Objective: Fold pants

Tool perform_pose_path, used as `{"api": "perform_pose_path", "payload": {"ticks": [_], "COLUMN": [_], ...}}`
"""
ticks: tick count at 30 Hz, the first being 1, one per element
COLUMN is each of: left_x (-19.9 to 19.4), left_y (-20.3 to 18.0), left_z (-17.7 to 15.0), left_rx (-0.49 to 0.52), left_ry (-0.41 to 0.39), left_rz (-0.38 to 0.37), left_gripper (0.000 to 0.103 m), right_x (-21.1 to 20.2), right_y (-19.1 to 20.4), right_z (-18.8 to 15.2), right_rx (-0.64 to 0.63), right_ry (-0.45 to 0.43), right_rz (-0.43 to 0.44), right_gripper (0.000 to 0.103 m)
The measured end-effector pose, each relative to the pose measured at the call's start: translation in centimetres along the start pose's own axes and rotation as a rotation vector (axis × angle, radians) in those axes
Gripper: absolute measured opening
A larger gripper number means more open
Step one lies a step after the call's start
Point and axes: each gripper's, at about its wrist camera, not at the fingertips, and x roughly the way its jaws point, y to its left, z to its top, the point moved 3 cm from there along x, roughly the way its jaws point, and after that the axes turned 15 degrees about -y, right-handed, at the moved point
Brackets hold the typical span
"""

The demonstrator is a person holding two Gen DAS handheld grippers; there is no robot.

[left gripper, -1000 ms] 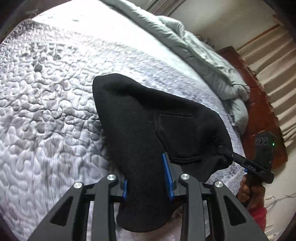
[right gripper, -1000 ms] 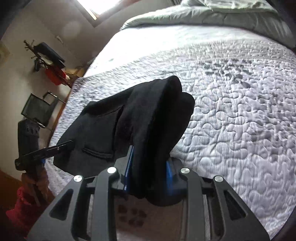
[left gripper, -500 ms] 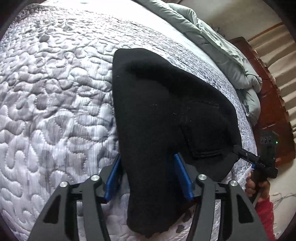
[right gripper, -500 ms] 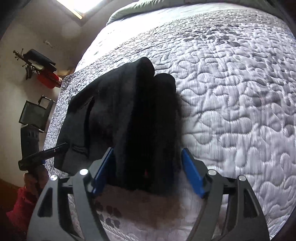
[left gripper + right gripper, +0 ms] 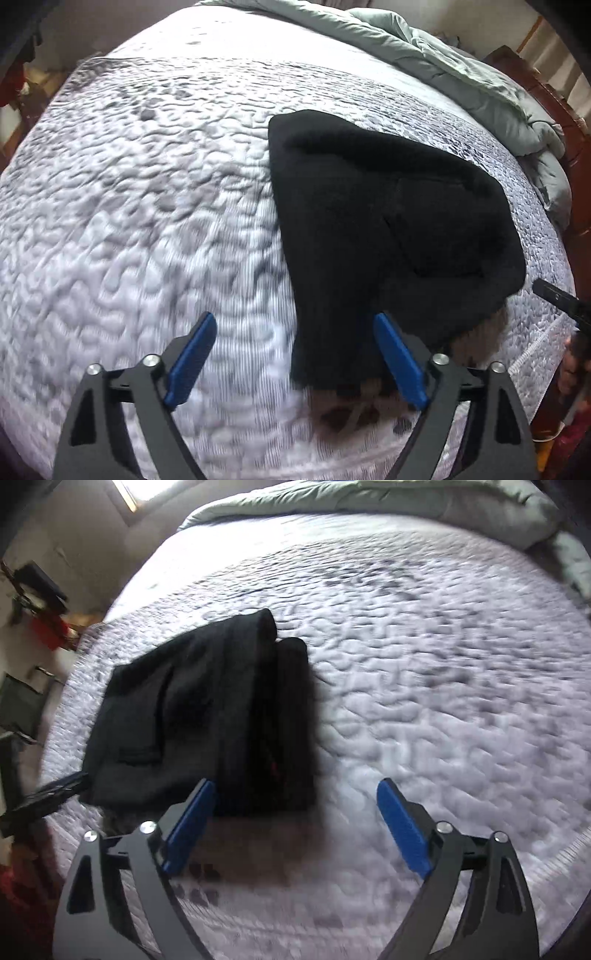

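Pants (image 5: 388, 236) lie folded in a black bundle on the quilted bed (image 5: 147, 206), free of both grippers. Left gripper (image 5: 295, 358) jaws stand wide, the right pad apparently just touching the cloth's near edge. Right gripper (image 5: 295, 827) jaws also gape wide beside the bundle. A grey duvet (image 5: 461, 74) is heaped beyond.

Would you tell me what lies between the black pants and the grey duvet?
Only bare quilted bedspread separates the pants from the duvet, seen in the left wrist view.
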Motion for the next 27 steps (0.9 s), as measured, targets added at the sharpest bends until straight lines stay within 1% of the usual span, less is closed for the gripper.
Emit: {"api": "perform_pose_path", "payload": {"ticks": [1,3,6,12,16,20,24,27], "left_x": [-0.6,-1.6,-2.8,-4.5,-5.2,-5.6,-6.0,-6.1], "left_y": [0.3,-0.3,-0.5,-2.3,-3.2,-3.6,-4.0,-4.1], "left_z": [-0.6,-1.7,-3.1,-3.7,-3.7,-3.8,-3.7,-3.6], "left_rx": [0.001,0.005,-0.005,0.015,0.016,-0.01,-0.001,0.0], "left_ry": [0.001,0.001,0.004,-0.008,-0.007,0.003,0.0,0.002], "left_rz": [0.007,0.023,0.041,0.041,0.031,0.008,0.014,0.018], "left_gripper": [0.093,0.093,0.094,0.094,0.094,0.094,0.094,0.094], "right_x": [-0.4,-1.3,-2.4,-4.4,-4.7,-4.9,-4.8,-4.8], "right_y": [0.2,1.3,2.5,4.6,5.4,6.2,6.4,6.8], "right_z": [-0.4,-1.5,-3.0,-4.8,-5.2,-5.4,-5.5,-5.4], "right_rx": [-0.012,-0.044,-0.048,-0.027,-0.024,-0.023,-0.001,-0.006], "right_ry": [0.006,0.02,0.029,0.025,0.036,0.038,0.047,0.048], "right_rz": [-0.014,-0.038,-0.07,-0.116,-0.121,-0.112,-0.09,-0.095], "right_gripper": [0.09,0.091,0.092,0.092,0.092,0.092,0.093,0.093]}}
